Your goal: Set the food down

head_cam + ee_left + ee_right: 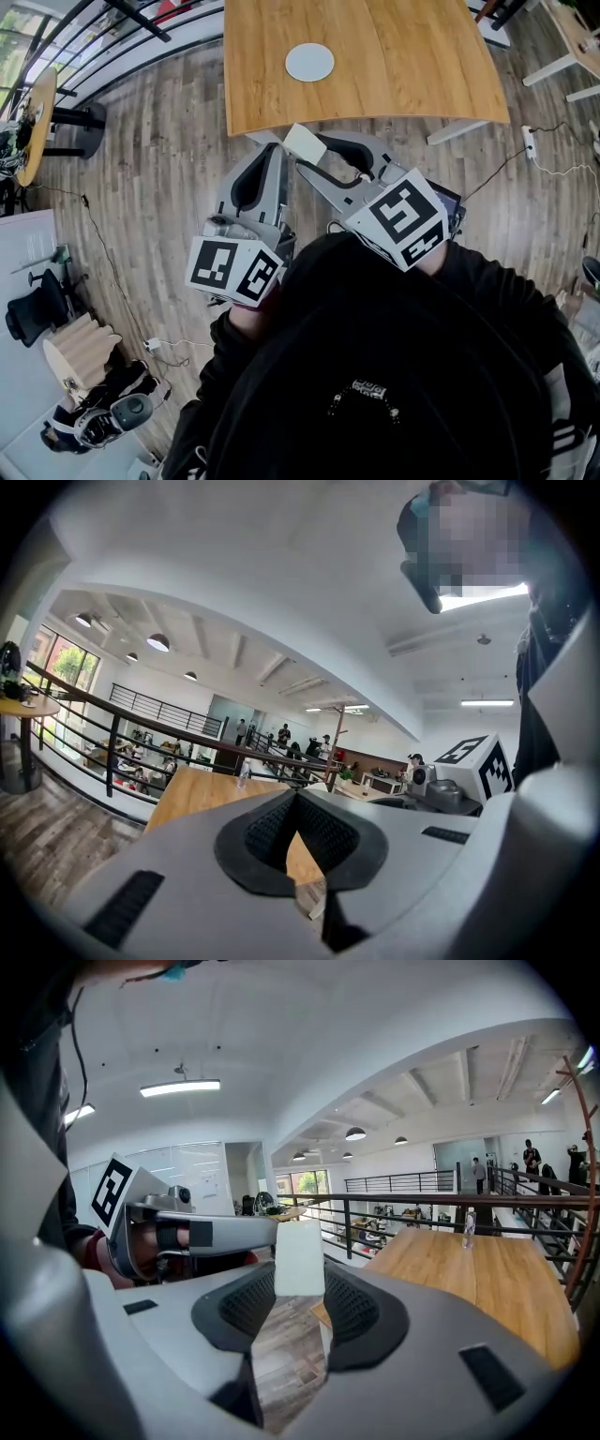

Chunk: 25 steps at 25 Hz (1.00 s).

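Observation:
A pale, flat rectangular piece of food [305,142] sticks up from the tips of my right gripper [315,154], which is shut on it. In the right gripper view the food [300,1258] stands upright between the dark pads of the right gripper [300,1281]. My left gripper [274,150] is close beside it on the left, shut and with nothing in it; the left gripper [298,799] shows its pads meeting at the tip. Both hang over the floor just short of the wooden table [403,66]. A round white plate [309,62] lies on the table beyond them.
A railing [112,37] runs behind the table at the upper left. A small round table [33,117] stands at the far left. Cables [112,272] trail over the plank floor, and a power strip [530,142] lies at the right. Chairs and bags [94,394] sit at the lower left.

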{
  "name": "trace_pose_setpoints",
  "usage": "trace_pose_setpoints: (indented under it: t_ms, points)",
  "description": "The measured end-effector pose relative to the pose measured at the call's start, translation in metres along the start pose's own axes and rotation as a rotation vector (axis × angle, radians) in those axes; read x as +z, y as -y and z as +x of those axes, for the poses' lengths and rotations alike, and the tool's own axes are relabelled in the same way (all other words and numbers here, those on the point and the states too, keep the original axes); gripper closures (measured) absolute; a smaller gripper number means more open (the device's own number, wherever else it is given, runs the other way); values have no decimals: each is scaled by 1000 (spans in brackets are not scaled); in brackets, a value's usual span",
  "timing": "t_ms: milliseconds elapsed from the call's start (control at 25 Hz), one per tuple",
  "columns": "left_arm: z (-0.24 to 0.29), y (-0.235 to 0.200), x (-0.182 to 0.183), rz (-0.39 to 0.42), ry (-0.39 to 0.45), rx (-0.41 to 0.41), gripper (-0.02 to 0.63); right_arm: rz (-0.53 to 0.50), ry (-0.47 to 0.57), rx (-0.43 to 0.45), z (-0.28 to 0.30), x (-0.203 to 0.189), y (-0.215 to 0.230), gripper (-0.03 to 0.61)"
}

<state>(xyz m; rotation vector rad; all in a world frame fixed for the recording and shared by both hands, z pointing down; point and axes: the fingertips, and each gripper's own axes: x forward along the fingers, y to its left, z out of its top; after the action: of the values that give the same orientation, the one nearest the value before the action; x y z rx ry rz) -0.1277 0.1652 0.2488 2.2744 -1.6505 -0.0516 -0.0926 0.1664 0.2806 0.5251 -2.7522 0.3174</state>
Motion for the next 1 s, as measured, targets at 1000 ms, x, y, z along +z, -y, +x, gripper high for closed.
trace_pose_setpoints:
  t_ms: [1000]
  points:
    - [168, 4, 31, 50, -76, 18, 617, 70, 41, 42, 12, 36, 166, 407]
